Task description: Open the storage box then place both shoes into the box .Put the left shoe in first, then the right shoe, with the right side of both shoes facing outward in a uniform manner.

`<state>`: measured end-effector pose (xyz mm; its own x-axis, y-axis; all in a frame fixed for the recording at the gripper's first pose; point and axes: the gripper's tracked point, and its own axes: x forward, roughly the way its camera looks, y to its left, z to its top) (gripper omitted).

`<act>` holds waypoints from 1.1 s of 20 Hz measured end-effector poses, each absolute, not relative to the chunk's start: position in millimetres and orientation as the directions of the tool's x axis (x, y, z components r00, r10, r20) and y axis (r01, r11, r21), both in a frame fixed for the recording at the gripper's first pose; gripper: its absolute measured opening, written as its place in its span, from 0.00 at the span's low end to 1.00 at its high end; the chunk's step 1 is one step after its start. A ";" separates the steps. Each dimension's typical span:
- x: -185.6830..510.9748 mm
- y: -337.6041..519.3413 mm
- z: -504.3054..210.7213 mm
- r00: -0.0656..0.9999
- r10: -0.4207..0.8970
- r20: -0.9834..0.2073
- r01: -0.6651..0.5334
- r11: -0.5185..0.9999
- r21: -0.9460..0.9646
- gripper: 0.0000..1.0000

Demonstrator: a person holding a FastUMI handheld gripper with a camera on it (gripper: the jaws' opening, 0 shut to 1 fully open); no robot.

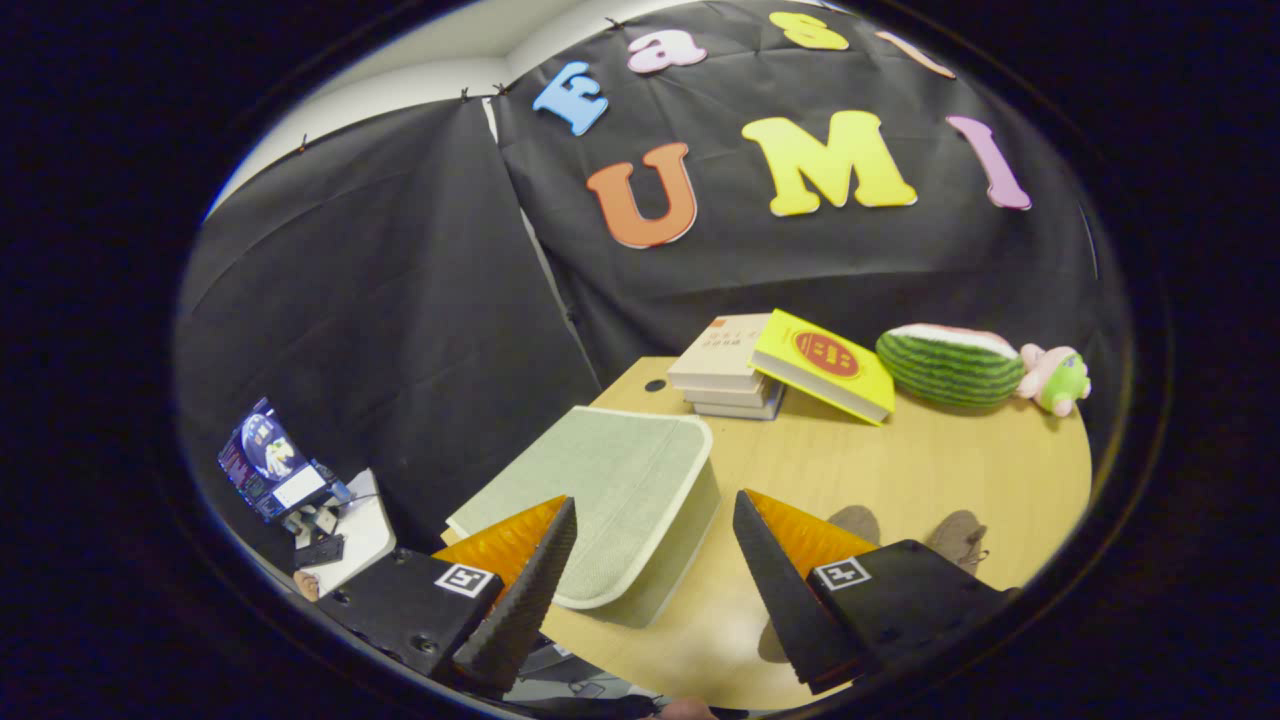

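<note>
While the lid lies flat and closed on the storage box (600, 500), none of the task's steps looks done yet. The wooden table (930, 470) carries everything: the box sits near its front edge, just ahead of and partly between the fingers, with its pale green woven lid flush on the cream rim. Beyond the box stands a stack of books (722, 380), with a yellow book (825, 365) leaning against it, and further along the back edge lie a watermelon toy (950, 365) and a small pink and green plush toy (1055, 378). The gripper (655, 560) hangs above the table with its jaws spread wide and nothing between them but the box's near corner, which neither finger touches. Two brownish shoes (955, 535) show just beyond the right-hand finger, partly hidden by it, so which is the left one cannot be told. Judging by this, opening the box comes first, then the left shoe, then the right; all three remain.
</note>
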<state>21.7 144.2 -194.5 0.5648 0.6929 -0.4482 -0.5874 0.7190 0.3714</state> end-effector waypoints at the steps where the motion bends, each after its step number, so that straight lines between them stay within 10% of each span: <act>1: 17.2 152.1 -207.3 0.521 0.715 -0.467 -0.598 0.696 0.397 1.00; 11: 6.0 181.7 -252.2 0.281 0.800 -0.530 -0.500 0.593 0.631 0.91; 22: 8.9 197.2 -265.1 0.123 0.855 -0.504 -0.278 0.518 0.809 0.37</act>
